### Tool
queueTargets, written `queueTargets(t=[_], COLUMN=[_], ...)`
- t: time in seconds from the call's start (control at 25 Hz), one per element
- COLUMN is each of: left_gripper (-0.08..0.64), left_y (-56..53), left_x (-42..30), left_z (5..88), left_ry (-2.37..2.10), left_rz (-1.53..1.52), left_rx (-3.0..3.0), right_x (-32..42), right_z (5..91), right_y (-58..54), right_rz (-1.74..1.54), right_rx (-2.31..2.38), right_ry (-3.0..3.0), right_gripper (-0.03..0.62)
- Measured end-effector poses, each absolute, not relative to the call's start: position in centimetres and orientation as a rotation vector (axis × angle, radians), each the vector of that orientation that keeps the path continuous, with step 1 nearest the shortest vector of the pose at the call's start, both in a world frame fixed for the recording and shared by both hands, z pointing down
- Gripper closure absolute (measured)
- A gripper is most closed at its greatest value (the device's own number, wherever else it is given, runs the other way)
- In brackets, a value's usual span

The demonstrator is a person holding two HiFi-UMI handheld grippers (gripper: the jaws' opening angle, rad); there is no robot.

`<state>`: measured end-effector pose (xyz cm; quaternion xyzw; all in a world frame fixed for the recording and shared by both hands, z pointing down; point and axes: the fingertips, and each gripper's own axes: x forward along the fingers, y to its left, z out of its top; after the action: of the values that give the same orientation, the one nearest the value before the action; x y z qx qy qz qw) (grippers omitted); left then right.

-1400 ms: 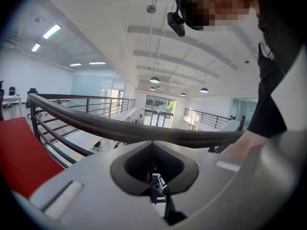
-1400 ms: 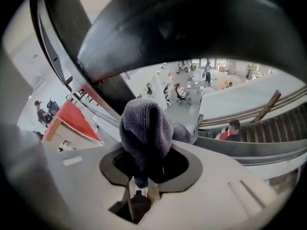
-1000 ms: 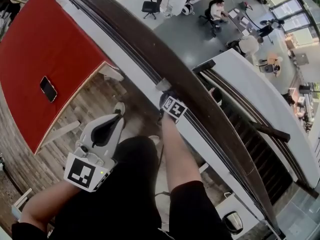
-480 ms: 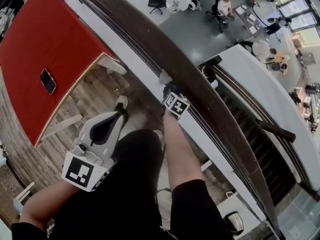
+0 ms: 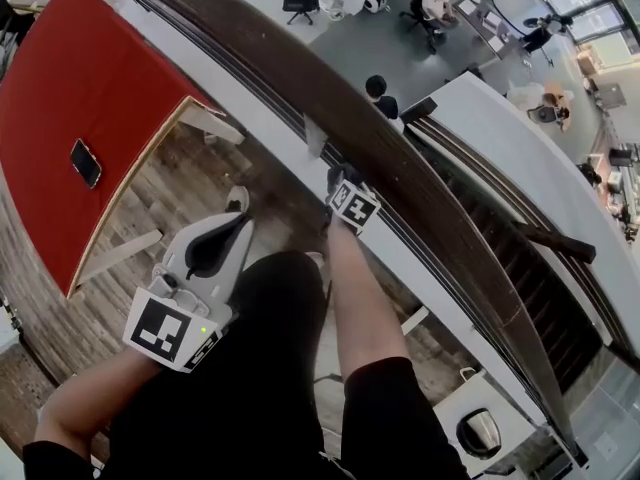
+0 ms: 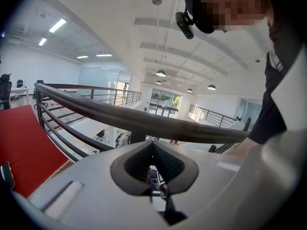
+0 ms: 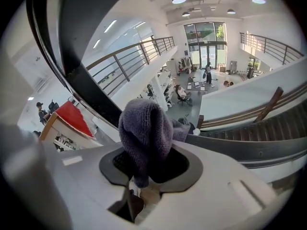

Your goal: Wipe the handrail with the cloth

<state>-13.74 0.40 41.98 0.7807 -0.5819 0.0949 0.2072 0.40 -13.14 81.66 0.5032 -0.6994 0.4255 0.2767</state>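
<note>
1. Right gripper (image 5: 330,175), head view: reached out on a straight arm to the near edge of the dark wooden handrail (image 5: 430,208), with a pale bit of cloth (image 5: 315,140) showing at its tip against that edge. Actual contact is too small to resolve. Compared with 1.0 s ago, the cloth sits slightly farther up-left along the rail, away from the stair post (image 5: 418,108). The marker cube has barely shifted in frame.
2. Head view, left gripper (image 5: 237,201): low beside the person's black-clad thigh, over the wood floor and well apart from the rail. Its pose matches both earlier frames. A red table (image 5: 90,78) is at left with a phone (image 5: 85,163) lying on it, as before. One change on the lower floor: a person (image 5: 378,93) has come into view beyond the rail.
3. Left gripper view: left gripper (image 6: 152,145) has its jaws pressed together with nothing between them. The handrail (image 6: 120,116) crosses the frame above and beyond the tips, not touching them. The red table (image 6: 21,147) is at lower left.
4. Right gripper view: right gripper (image 7: 140,175) is clamped on the grey knitted cloth (image 7: 146,131). The cloth bunches up out of the jaws in a rounded hump. The handrail (image 7: 81,66) sweeps down from upper left and passes behind the hump. Whether the cloth presses on the rail cannot be told from this angle.
</note>
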Motion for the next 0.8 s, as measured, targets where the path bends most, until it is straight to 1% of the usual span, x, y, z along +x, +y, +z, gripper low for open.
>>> queueTargets(t=[0.36, 0.8], left_gripper=[0.560, 0.560], left_y=[-2.6, -1.1], left_x=[-10.2, -5.4], left_z=[45.0, 46.8], left_ry=[-1.550, -1.416], left_rz=[0.367, 0.414], left_rx=[2.189, 2.200], right_x=[5.0, 9.5], right_z=[81.6, 81.6], right_y=[-11.6, -9.8], right_rz=[1.156, 1.229], right_rx=[1.410, 1.501], right_ry=[-1.849, -1.817], right_gripper=[0.477, 0.476])
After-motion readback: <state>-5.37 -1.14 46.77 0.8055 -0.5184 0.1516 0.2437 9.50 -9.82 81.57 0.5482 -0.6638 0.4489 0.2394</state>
